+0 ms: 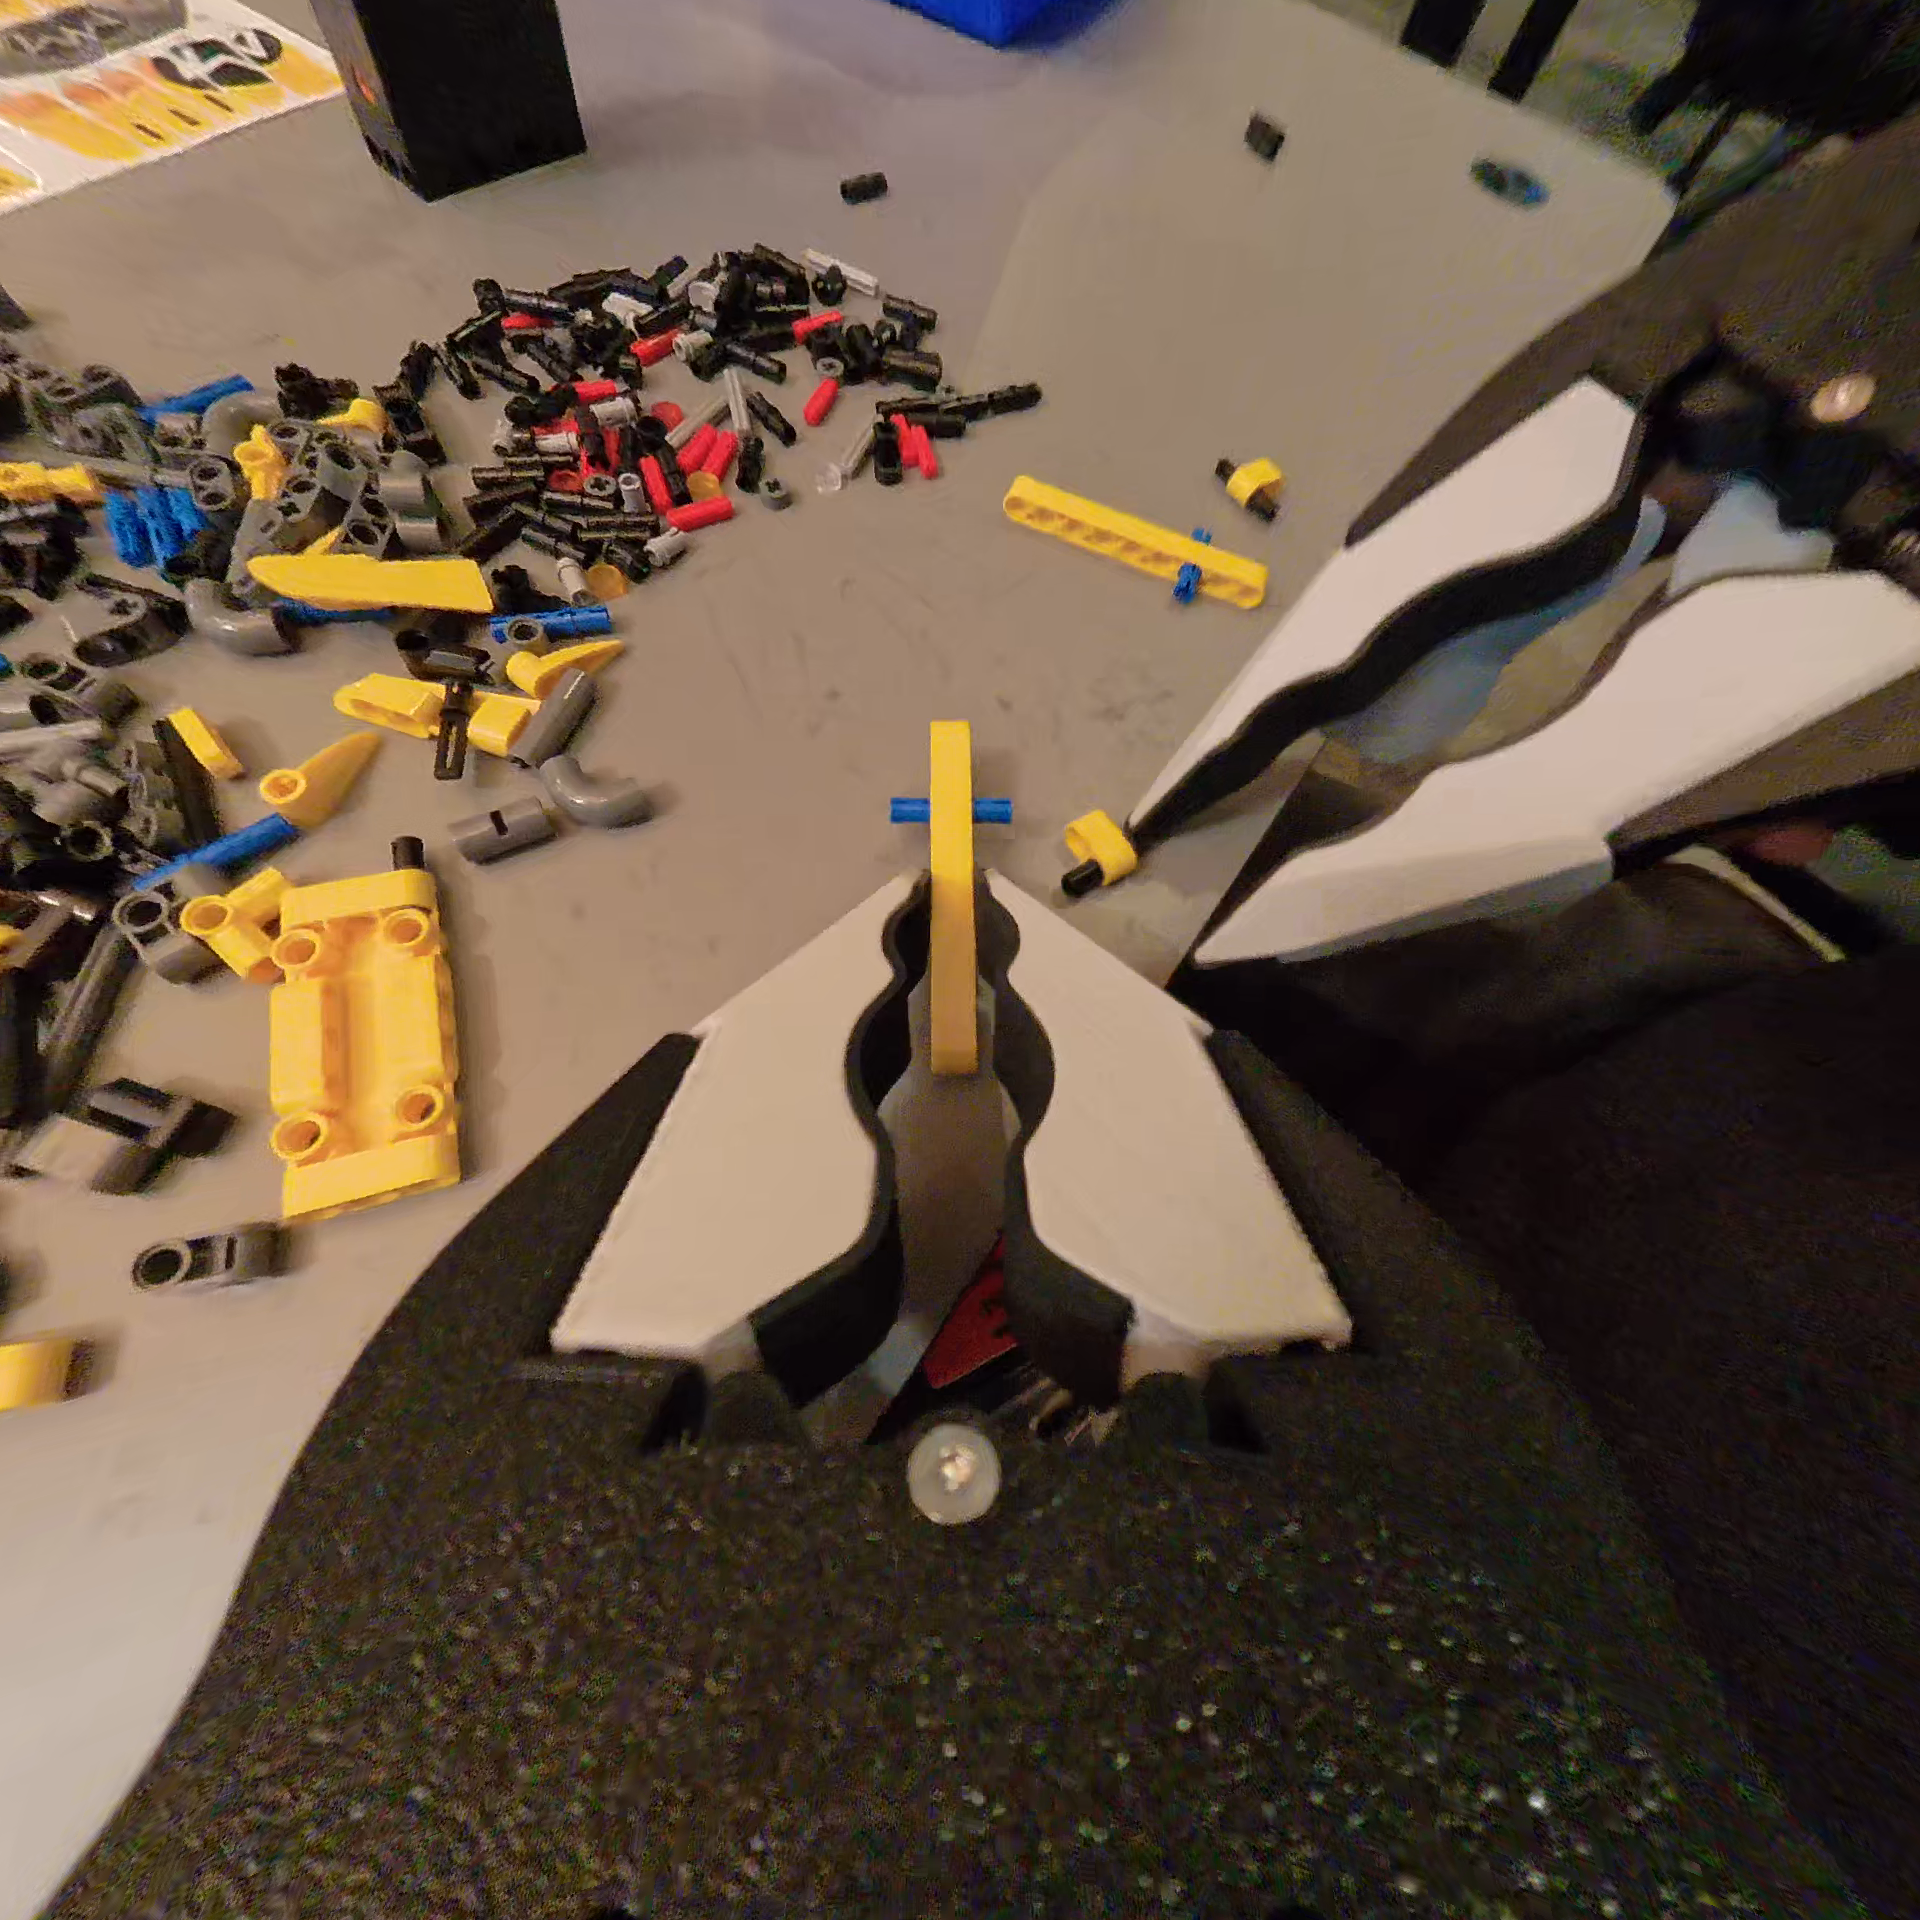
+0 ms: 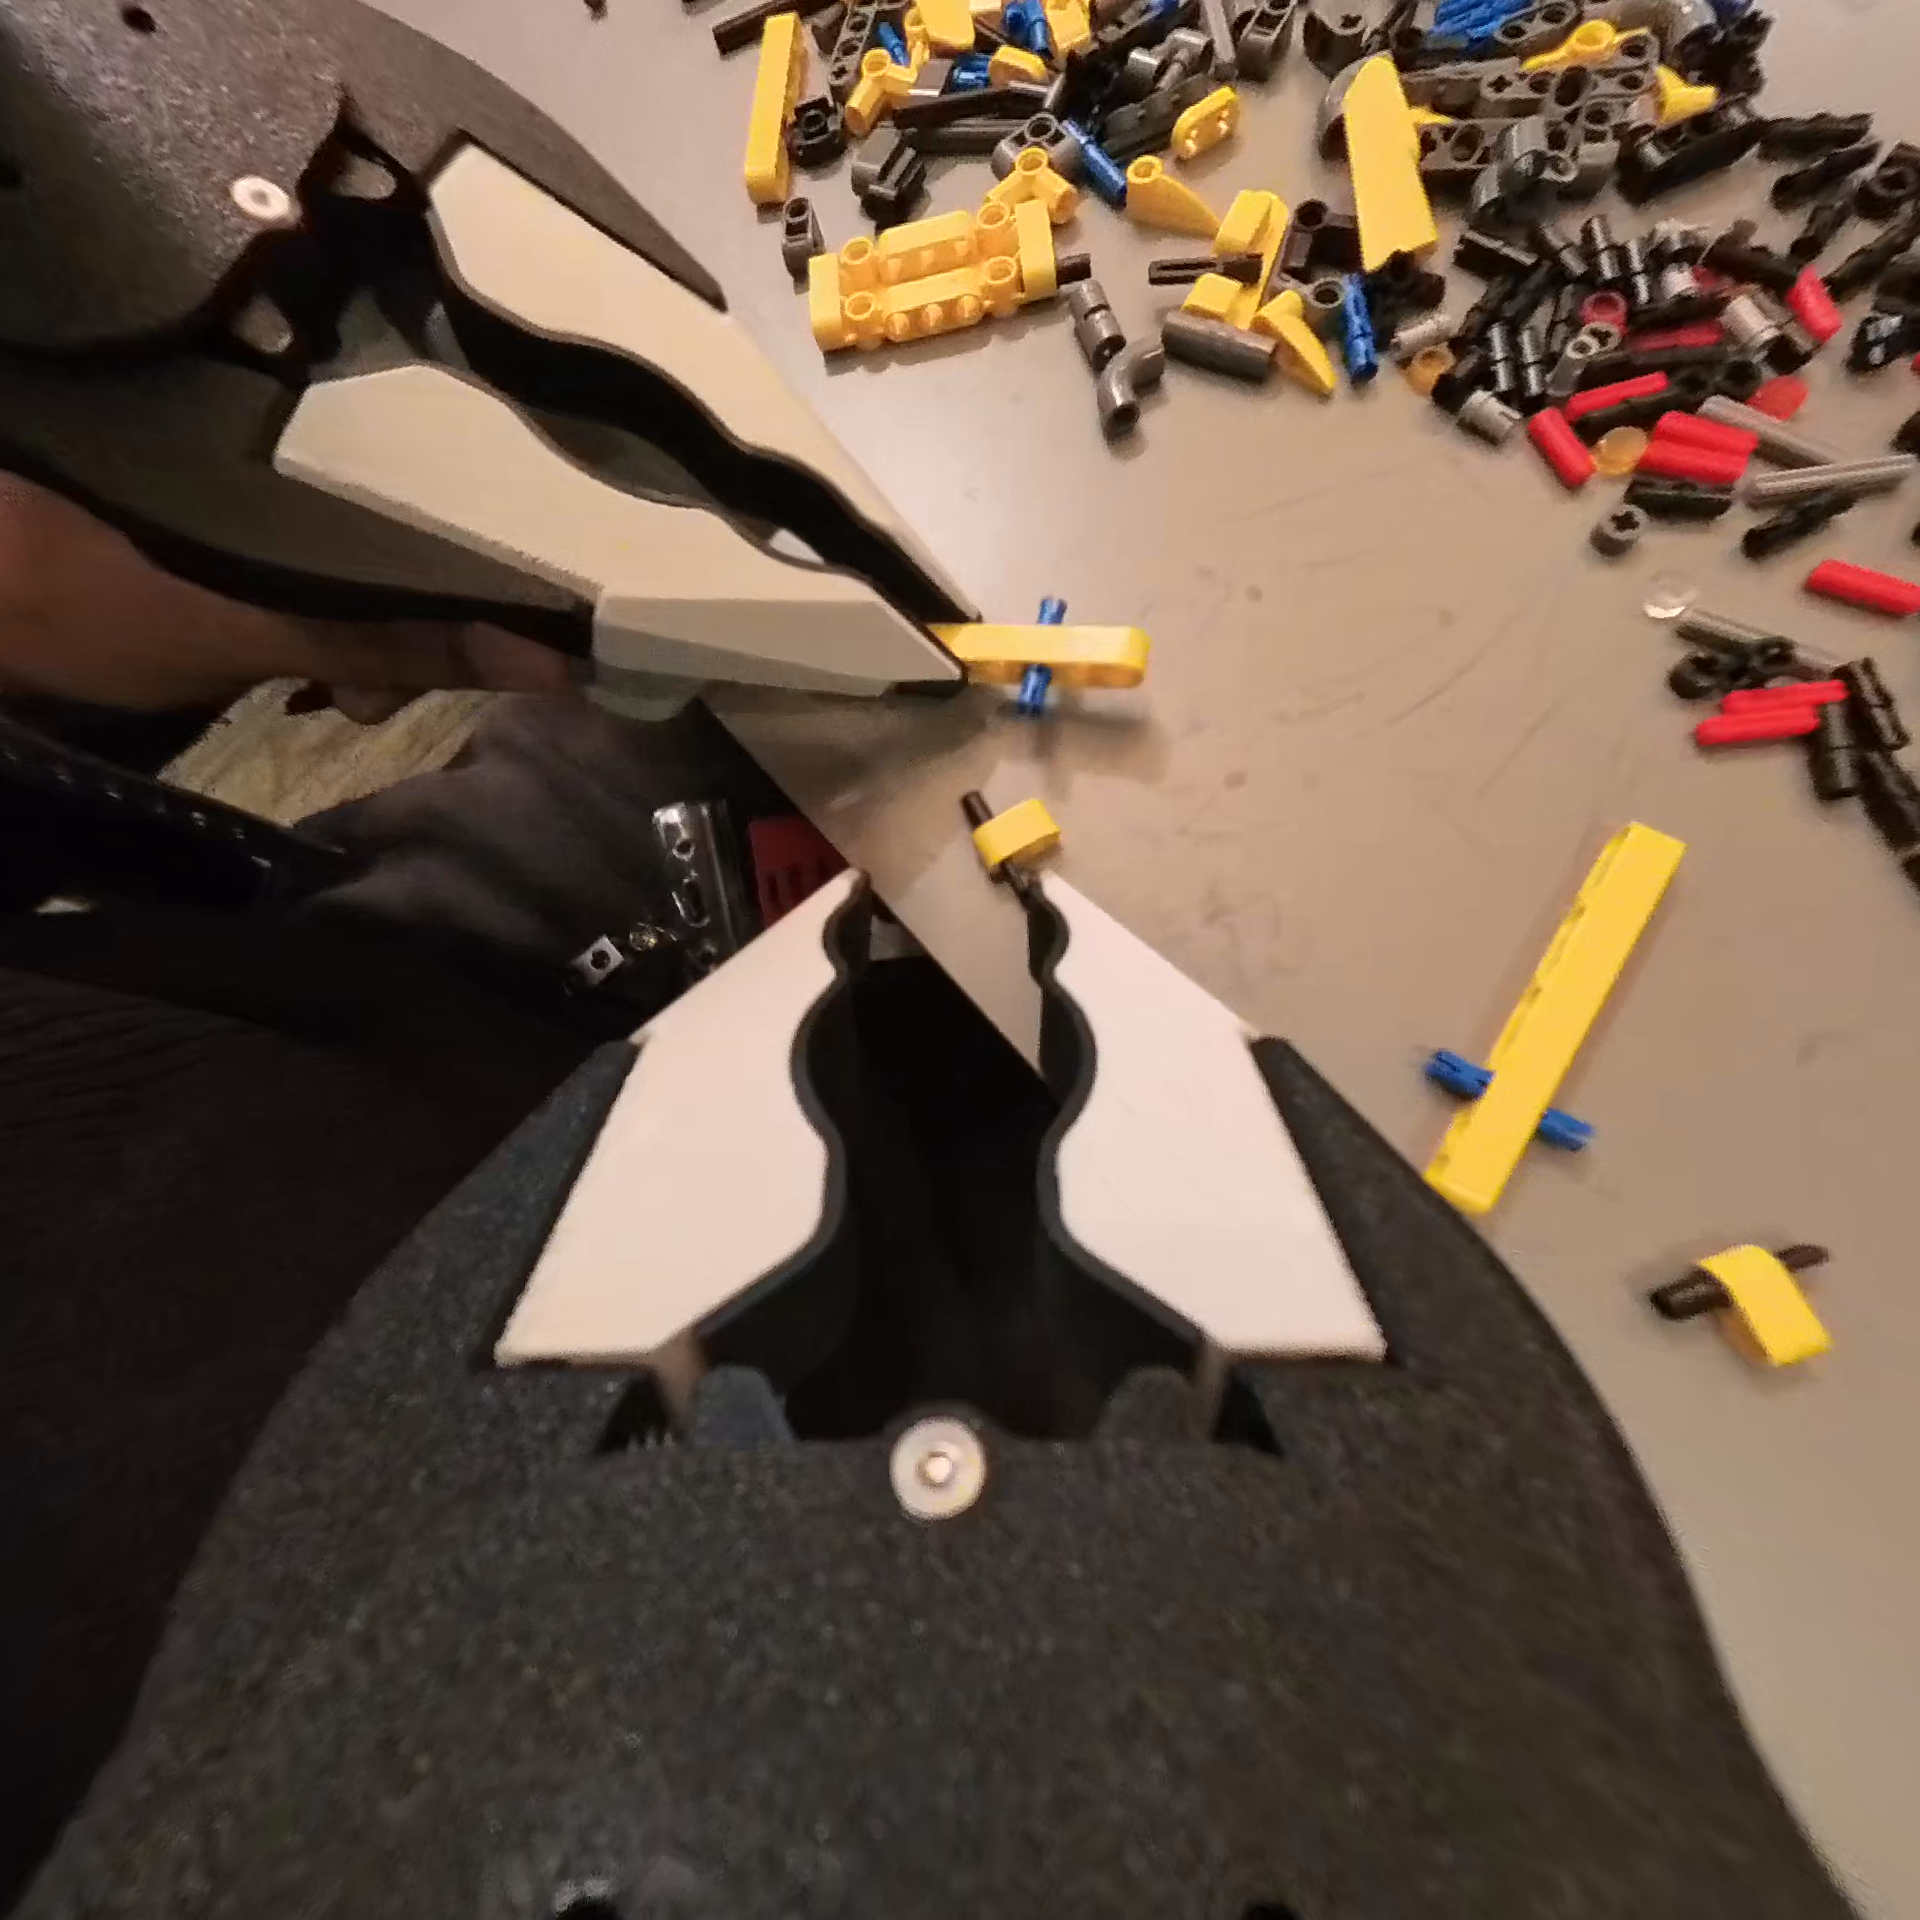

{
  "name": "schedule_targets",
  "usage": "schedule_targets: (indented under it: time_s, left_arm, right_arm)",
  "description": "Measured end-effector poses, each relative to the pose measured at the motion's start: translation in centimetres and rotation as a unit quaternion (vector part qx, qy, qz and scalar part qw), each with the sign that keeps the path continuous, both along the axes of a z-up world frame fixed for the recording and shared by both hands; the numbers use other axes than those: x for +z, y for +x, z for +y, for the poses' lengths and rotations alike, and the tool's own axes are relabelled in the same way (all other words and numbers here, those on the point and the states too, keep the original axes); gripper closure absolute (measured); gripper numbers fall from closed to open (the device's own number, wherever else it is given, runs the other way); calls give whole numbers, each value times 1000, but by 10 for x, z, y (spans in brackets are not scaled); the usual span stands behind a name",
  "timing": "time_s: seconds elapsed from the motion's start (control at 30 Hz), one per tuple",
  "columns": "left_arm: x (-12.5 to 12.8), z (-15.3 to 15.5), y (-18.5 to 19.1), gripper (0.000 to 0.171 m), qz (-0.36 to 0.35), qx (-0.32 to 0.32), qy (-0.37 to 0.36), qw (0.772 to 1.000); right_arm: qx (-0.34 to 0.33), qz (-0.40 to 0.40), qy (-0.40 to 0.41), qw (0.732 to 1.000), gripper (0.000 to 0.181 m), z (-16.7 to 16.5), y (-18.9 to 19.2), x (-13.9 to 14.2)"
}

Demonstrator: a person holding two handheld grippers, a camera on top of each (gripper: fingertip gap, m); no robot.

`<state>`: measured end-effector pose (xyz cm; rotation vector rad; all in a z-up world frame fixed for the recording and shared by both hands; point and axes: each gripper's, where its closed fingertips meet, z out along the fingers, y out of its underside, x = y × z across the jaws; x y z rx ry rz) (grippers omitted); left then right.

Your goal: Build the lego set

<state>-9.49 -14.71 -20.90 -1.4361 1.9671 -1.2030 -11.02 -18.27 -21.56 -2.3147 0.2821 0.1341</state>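
My left gripper (image 1: 951, 883) is shut on a short yellow beam (image 1: 949, 769) with a blue pin (image 1: 906, 809) through it, held edge-up just above the grey table (image 1: 810, 665). In the right wrist view the left gripper (image 2: 951, 649) holds the same beam (image 2: 1091, 652) out flat. My right gripper (image 2: 951, 883) is open and empty at the table's near edge. A small yellow connector on a black pin (image 2: 1020, 831) lies just ahead of its right fingertip. The left wrist view shows the right gripper (image 1: 1164, 888) beside that connector (image 1: 1099, 850).
A long yellow beam with blue pins (image 1: 1132, 540) (image 2: 1558, 1018) and another small yellow connector (image 1: 1252, 483) (image 2: 1761, 1304) lie to the right. A big pile of loose parts (image 1: 623, 416) (image 2: 1507, 208) and a yellow block (image 1: 364, 1039) lie left. A black box (image 1: 457, 83) stands behind. Some 4 cm of space lies between my two pairs of fingers. The yellow block (image 1: 364, 1039) lies around 10 cm away from my left fingertips. My right wrist view (image 2: 931, 274) looks at it from another angle.
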Motion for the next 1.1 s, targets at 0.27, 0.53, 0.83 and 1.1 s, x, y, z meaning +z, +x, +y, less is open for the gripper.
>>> schedule_targets:
  time_s: [0.27, 0.53, 0.83, 1.1]
  left_arm:
    - [-8, 2, 1, 164, -8, -8, 106, 994]
    - [-9, -2, 1, 164, 18, -69, 74, 995]
    - [-9, -17, 2, 164, 38, -133, 61, 988]
    - [-9, -18, -2, 161, 42, -146, 66, 986]
  right_arm:
    - [22, -42, 12, 999, 151, -4, 1, 5]
    - [201, -220, 11, 954, 152, -5, 34, 9]
    - [366, -136, -4, 921, 134, 4, 26, -2]
    - [384, -93, 10, 919, 134, 8, 18, -3]
